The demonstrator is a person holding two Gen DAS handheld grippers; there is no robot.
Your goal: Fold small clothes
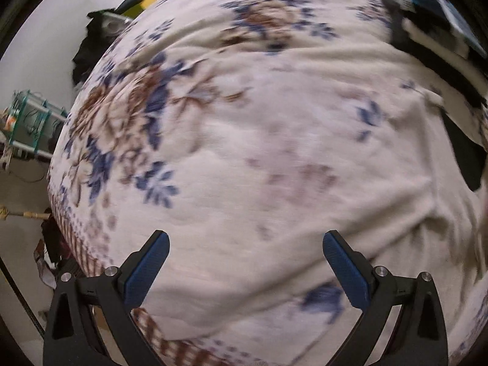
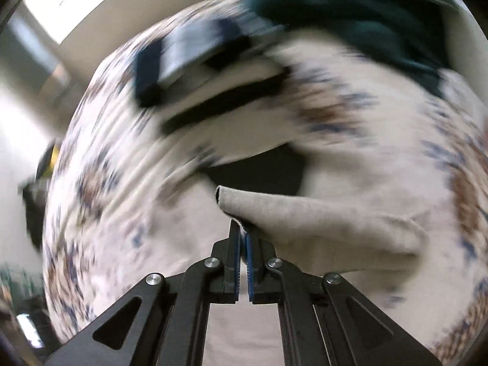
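My right gripper (image 2: 243, 231) is shut on the edge of a small beige garment (image 2: 305, 222) and holds it up over a floral blanket (image 2: 122, 213); the view is blurred by motion. The garment trails off to the right of the fingers. My left gripper (image 1: 244, 244) is open and empty, its blue pads (image 1: 146, 271) spread wide just above the same floral blanket (image 1: 244, 122). The beige garment does not show clearly in the left wrist view.
A stack of folded clothes, white, black and blue (image 2: 195, 61), lies at the far side of the blanket, with a dark teal cloth (image 2: 350, 15) behind it. The stack also shows at the top right (image 1: 427, 24). Dark clothing (image 1: 88, 48) and a teal rack (image 1: 30, 122) stand off the bed's left edge.
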